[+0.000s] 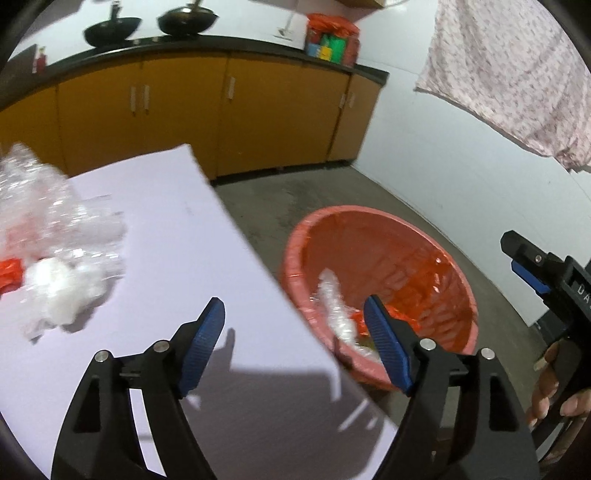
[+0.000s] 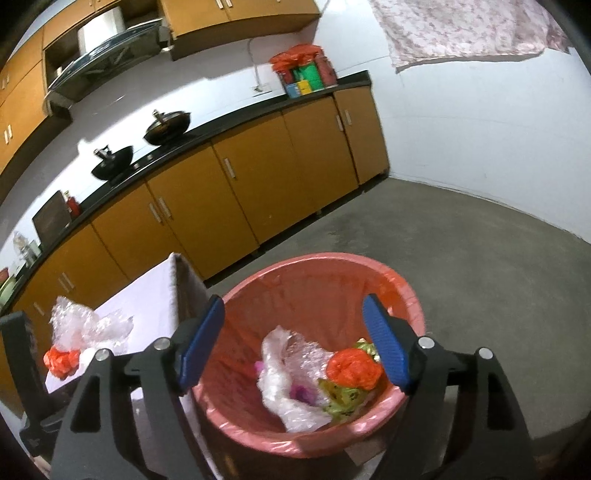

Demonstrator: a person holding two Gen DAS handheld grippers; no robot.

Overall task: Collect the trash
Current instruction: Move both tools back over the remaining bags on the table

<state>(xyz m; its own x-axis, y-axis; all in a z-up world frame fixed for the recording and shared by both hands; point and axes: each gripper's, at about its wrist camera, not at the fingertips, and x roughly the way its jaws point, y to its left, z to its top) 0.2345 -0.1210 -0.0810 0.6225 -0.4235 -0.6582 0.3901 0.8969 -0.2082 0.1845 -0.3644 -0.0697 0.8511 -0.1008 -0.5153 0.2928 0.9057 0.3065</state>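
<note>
A bin with a pink-red liner (image 1: 436,266) (image 2: 243,424) stands on the floor beside a white table (image 1: 177,236) (image 2: 151,306). Inside it lie clear plastic wrap (image 2: 291,373), an orange bag (image 2: 352,369) and a green wrapper (image 2: 341,400). On the table lie crumpled clear plastic (image 1: 48,206) (image 2: 86,323), a white wad (image 1: 61,286) and an orange scrap (image 1: 9,275) (image 2: 61,362). My left gripper (image 1: 295,347) is open and empty over the table's right edge. My right gripper (image 2: 293,343) is open and empty above the bin; it also shows in the left wrist view (image 1: 532,266).
Yellow cabinets (image 1: 177,110) (image 2: 229,192) under a black counter run along the far wall, with two woks (image 1: 184,20) (image 2: 166,125) and an orange bag of boxes (image 1: 332,37) (image 2: 304,70). A patterned cloth (image 1: 517,74) (image 2: 465,29) hangs at right. Grey floor (image 2: 461,266) surrounds the bin.
</note>
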